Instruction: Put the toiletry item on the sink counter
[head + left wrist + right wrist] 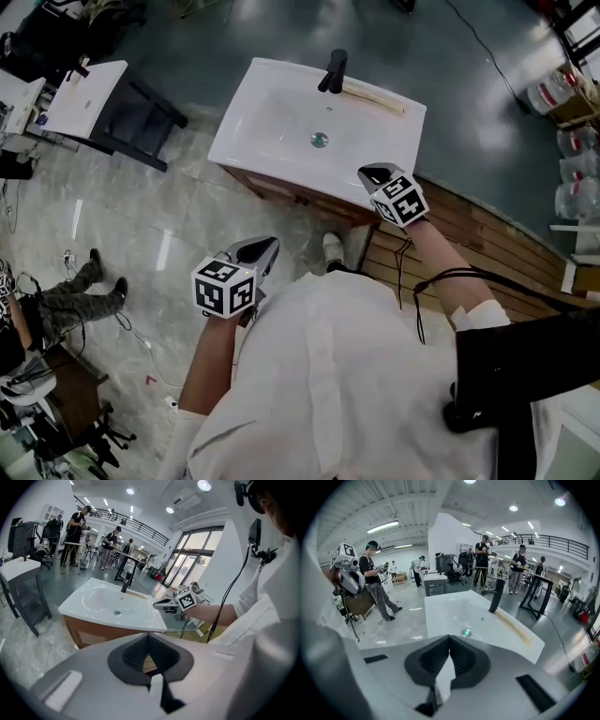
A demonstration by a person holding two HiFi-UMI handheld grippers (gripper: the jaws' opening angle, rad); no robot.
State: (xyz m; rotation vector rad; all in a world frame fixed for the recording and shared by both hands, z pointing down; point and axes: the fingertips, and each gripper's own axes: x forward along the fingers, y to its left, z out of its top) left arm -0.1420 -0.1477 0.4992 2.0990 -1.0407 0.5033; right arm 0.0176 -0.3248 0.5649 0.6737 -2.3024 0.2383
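A white sink counter [272, 103] on a wooden cabinet stands in front of me, with a black faucet [333, 70] at its back edge and a drain [320, 140] in the basin. A long thin beige item [375, 97] lies on the counter's back ledge beside the faucet, also in the right gripper view [513, 625]. My right gripper [375, 172] hovers over the counter's near right corner, shut with nothing between its jaws [450, 637]. My left gripper [266, 247] hangs over the floor, short of the sink. Its jaws meet at the tips [148, 634] and hold nothing.
A small white table [84, 94] on a black frame stands at the far left. Wooden decking [497, 244] runs to the right of the sink, with plastic containers [574, 192] beyond it. A person's legs [80, 286] and cables lie on the floor at left. Several people stand behind the sink.
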